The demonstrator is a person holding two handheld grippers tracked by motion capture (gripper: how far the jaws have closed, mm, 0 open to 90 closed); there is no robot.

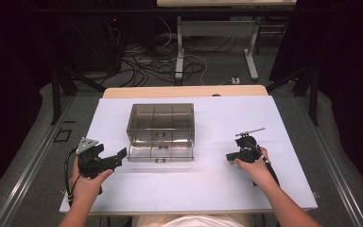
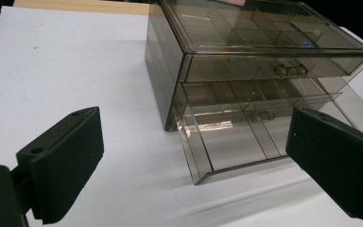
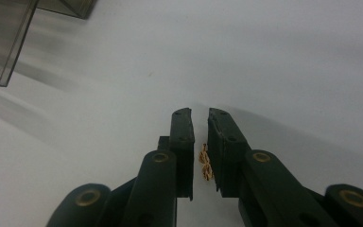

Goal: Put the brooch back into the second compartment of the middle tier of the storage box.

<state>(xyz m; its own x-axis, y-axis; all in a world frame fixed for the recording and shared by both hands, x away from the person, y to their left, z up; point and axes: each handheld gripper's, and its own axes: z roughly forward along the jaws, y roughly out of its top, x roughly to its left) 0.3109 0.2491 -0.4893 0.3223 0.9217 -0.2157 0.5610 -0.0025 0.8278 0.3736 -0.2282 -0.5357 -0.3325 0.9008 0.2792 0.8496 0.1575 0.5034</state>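
One small gold trinket (image 3: 206,163) lies between right claw (image 3: 200,118) jaws.

Open white table (image 1: 208,184) on all sides – the drawer box (image 1: 160,124) (lower drawer (image 1: 159,153) out) blocks the middle.

The white desk (image 1: 208,184) is brightly and evenly lit from overhead in the high view, while everything beyond its far edge sinks into deep shadow, with black curtains on both sides nearly featureless. The picture is soft and low in detail throughout. The smoky drawer box (image 1: 160,130) throws a faint, blurred shadow onto the desk just in front of it. In the left gripper view the box (image 2: 260,66) is fairly sharp, with pale glare along its top edges, and the near jaws are slightly soft. In the right gripper view the desk (image 3: 274,61) washes to grey-white, a soft shadow spreads beside the jaws, and the box corner (image 3: 4,42) is blurred.
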